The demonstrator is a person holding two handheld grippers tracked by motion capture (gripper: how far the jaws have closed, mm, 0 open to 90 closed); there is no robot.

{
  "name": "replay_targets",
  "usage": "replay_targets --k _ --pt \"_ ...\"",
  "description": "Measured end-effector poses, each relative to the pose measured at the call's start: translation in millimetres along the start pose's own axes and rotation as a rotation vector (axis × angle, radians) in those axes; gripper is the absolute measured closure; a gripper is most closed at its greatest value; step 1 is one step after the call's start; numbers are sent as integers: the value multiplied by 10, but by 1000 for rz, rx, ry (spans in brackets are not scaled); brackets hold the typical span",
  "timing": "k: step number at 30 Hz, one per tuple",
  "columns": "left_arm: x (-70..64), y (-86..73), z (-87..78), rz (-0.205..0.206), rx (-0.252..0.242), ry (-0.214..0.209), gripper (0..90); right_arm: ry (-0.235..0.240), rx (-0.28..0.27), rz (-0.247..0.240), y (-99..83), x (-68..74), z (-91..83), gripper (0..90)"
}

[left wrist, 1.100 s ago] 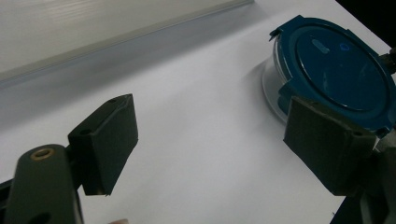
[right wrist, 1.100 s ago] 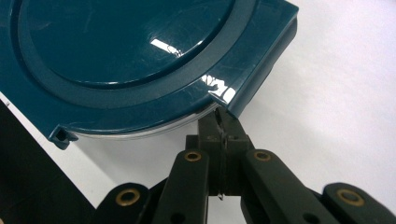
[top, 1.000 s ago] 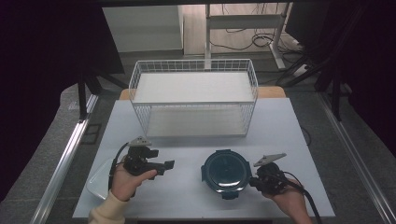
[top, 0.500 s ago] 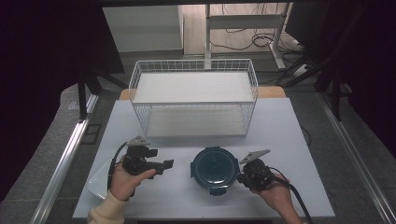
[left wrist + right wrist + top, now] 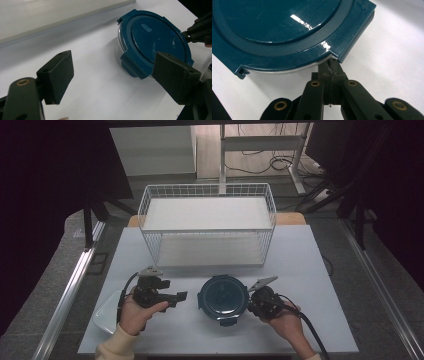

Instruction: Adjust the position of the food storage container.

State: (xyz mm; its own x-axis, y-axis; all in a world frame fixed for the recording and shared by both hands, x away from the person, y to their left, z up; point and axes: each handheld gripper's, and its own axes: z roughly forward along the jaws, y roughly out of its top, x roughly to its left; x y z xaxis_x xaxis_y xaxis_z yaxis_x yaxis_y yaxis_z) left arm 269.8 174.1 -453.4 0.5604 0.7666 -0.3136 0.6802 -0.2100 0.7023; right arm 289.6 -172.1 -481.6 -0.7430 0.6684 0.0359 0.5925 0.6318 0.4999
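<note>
Left gripper (image 5: 181,296) sits spread wide, gripping nothing, left of the round blue-lidded container (image 5: 223,297) at the table's (image 5: 310,270) front centre. Right gripper (image 5: 331,65) looks pinched closed against its rim, so I'd nudge slowly and low.

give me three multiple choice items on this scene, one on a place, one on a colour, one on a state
1. Where is the container?
A. inside the basket
B. on the table, between the grippers
C. on the floor

2. What colour is its lid?
A. dark teal blue
B. red
C. yellow

3. How do the left gripper's jaws stand?
A. shut on the lid
B. shut on nothing
C. open, holding nothing

Answers:
1 B, the high view shows it in front of the basket, with the right gripper at its edge.
2 A, both gripper views show that colour.
3 C, the left gripper view shows bare table between the jaws.
</note>
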Motion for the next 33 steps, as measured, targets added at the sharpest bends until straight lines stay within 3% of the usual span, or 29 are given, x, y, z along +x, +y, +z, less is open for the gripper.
replay_targets --k 16,22,25,26,27,30,31,32,33 --pt "-3 1 4 5 4 4 176 24 8 -59 158 170 109 891" --pt "-1 3 -25 0 -10 9 176 63 -20 -20 112 100 -7 890" --pt "5 4 -55 -5 -24 14 178 59 -88 24 -11 -59 -244 890" --pt "5 4 -55 -5 -24 14 178 59 -88 24 -11 -59 -244 890" --pt "5 6 -64 -8 -30 18 179 53 -130 58 -47 -154 -352 889" --pt "1 9 -74 -7 -34 17 178 53 -174 87 -64 -225 -431 876" --pt "0 12 -84 -5 -38 21 178 63 -238 109 -93 -312 -516 703" --pt "0 12 -84 -5 -38 21 176 63 -238 109 -93 -312 -516 703" --pt "-3 17 -99 -4 -44 27 174 81 -306 160 -115 -384 -564 507"
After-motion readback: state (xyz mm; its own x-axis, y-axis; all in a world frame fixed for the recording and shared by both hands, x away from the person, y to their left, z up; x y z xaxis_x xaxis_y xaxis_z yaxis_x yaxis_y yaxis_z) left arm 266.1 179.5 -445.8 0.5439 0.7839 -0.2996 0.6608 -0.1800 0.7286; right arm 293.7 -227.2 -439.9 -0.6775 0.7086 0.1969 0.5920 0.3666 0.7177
